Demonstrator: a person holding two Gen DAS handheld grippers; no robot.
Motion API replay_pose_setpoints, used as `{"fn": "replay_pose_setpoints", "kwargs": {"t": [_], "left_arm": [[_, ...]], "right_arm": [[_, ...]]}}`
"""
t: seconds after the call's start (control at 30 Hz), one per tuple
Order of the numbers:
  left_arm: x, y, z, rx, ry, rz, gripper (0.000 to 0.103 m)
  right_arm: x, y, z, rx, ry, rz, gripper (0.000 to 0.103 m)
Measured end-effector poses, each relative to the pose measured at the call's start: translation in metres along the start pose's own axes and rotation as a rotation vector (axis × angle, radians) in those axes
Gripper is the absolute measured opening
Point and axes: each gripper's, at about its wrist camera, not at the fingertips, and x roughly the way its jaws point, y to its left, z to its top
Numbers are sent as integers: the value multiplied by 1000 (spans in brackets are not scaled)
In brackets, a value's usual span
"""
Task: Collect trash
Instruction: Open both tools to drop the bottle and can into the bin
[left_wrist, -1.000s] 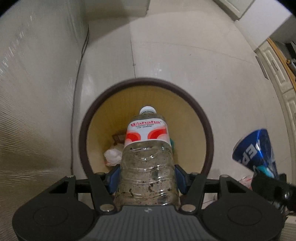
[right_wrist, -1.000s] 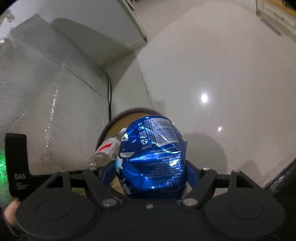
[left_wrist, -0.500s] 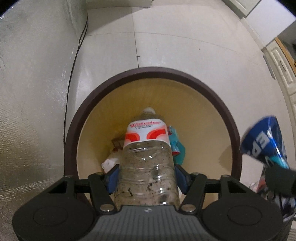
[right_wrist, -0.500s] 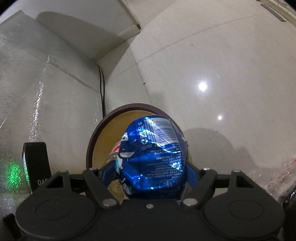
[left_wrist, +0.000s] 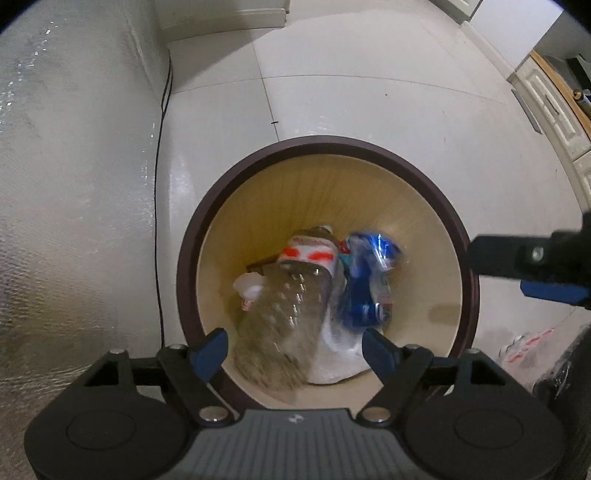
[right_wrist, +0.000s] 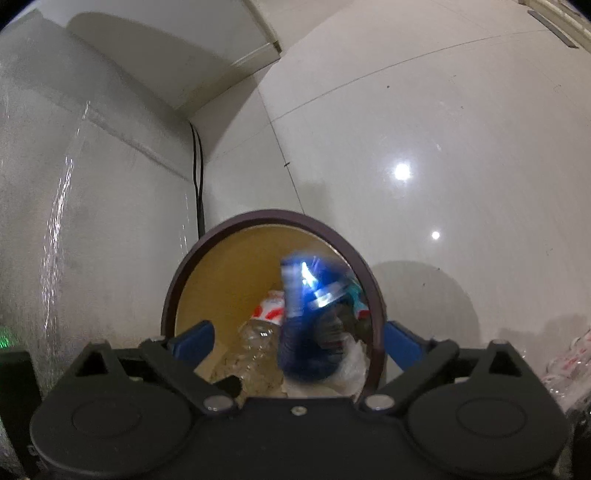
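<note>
1. Far left: a textured silvery wall panel (left_wrist: 74, 184), with a black cable (left_wrist: 159, 206) running down the floor edge beside it.
2. Centre: a round trash bin (left_wrist: 436, 177) with a dark brown rim and a cream inner wall stands on the pale tiled floor (left_wrist: 369, 96).
3. Bin contents, left to right: a white crumpled wad (left_wrist: 248, 286); a clear plastic bottle (left_wrist: 291, 306) with a red-and-white label; a blue crushed can (left_wrist: 365, 273) over a white plastic bag (left_wrist: 338, 354). Bottle and can are motion-blurred.
4. Left gripper (left_wrist: 295, 349): jaws opening, nothing between the pads; the bottle lies below them inside the bin.
5. Right gripper (right_wrist: 297, 341): jaws opening, nothing pinched; the can is clear of the pads, down in the bin.
6. Change from a second ago: the bottle was clamped in the left gripper and the can in the right; both are now released and inside the bin.
7. Bottle long axis: runs near to far, cap end toward the far wall of the bin and base toward the near rim, tilted.
8. Can long axis: too blurred to tell; it lies just right of the bottle.
9. Far right: more wrapped litter (left_wrist: 524, 343) on the floor outside the bin.
</note>
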Motion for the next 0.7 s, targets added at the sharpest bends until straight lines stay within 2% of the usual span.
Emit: {"fn": "replay_pose_setpoints", "kwargs": {"t": [0.23, 0.33, 0.47, 0.7], "left_arm": [[-15, -4, -2, 5, -5, 0, 81], [-22, -4, -2, 4, -7, 1, 85], [-40, -4, -3, 0, -9, 5, 88], [-91, -6, -10, -21, -65, 24, 99]], "right_arm": [[-5, 0, -6, -18, 52, -32, 98], [-11, -1, -8, -14, 63, -44, 98], [-21, 7, -8, -46, 60, -56, 99], [-54, 23, -11, -110, 29, -57, 99]]}}
